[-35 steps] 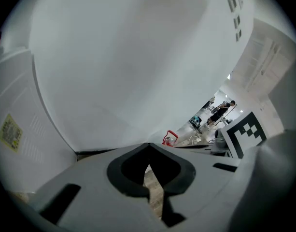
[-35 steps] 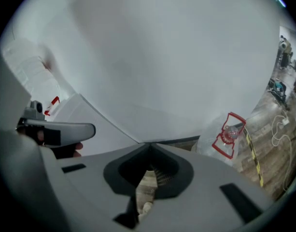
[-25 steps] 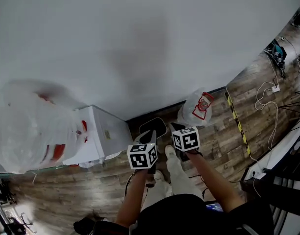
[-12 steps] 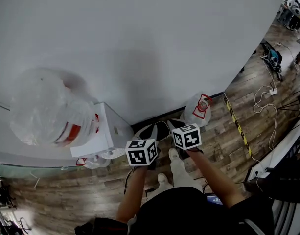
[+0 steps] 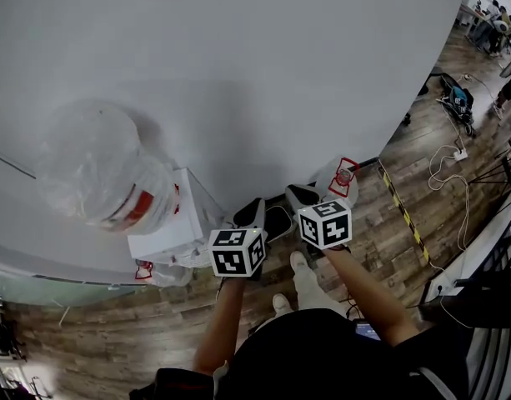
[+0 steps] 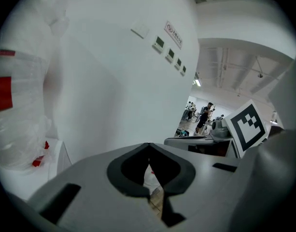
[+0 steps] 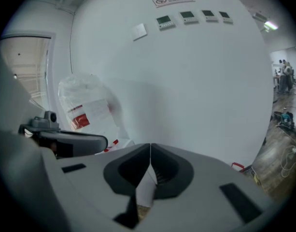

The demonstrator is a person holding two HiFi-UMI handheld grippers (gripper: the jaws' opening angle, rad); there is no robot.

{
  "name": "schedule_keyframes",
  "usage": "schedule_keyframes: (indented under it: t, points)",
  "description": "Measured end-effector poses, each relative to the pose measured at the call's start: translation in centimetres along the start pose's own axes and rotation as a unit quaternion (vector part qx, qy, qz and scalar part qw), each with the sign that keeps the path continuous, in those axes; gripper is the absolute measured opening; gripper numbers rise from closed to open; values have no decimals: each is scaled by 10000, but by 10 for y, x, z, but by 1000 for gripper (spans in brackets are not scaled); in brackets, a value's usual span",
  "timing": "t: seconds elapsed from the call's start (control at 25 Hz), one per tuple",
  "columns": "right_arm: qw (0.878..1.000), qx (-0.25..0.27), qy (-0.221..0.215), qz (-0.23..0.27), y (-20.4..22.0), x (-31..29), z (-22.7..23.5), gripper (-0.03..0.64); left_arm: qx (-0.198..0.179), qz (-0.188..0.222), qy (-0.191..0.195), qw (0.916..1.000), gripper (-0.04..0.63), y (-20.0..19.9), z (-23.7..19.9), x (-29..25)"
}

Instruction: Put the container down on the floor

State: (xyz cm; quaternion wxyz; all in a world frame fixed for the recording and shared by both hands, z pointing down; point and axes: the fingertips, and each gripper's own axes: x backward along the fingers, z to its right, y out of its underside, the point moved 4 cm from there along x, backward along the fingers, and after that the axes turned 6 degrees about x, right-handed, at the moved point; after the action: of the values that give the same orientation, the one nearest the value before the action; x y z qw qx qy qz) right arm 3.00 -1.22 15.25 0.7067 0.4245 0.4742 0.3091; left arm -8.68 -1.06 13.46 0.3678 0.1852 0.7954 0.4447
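Note:
A big water container wrapped in clear plastic, with a red label, stands on a white dispenser against the wall. It also shows at the left of the left gripper view and in the right gripper view. A second wrapped container sits on the floor by the wall. My left gripper and right gripper are held side by side between the two, both shut and empty, touching neither. Their jaws meet at the tips in each gripper view.
The white wall is close ahead, with switch plates high on it. The wood floor carries a yellow-black tape strip, cables and bags at the right. My shoes are below the grippers. People stand far off in a hall.
The head view has tipped up, so the dispenser and its container sit more to the right. Both grippers rose a little and stayed shut.

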Motion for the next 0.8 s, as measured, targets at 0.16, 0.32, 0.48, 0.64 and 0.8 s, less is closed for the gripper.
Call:
schedule_keyframes:
  t: [0.16, 0.32, 0.48, 0.64, 0.8]
  points:
    - [9996, 152, 100, 210, -12, 20, -18, 31, -123, 137, 46, 9998, 17, -7, 6, 23]
    - [9986, 356, 169, 365, -21, 34, -33, 31, -315, 323, 166, 9988, 17, -17, 15, 38]
    - [9969, 515, 150, 567, -36, 50, -42, 31, -402, 510, 271, 9975, 17, -29, 27, 49]
    - [9941, 648, 99, 861, -52, 66, -42, 31, -469, 703, 276, 9960, 17, -41, 40, 55]
    - [9922, 660, 72, 1051, -64, 76, -33, 31, -514, 852, 240, 9948, 17, -54, 52, 53]
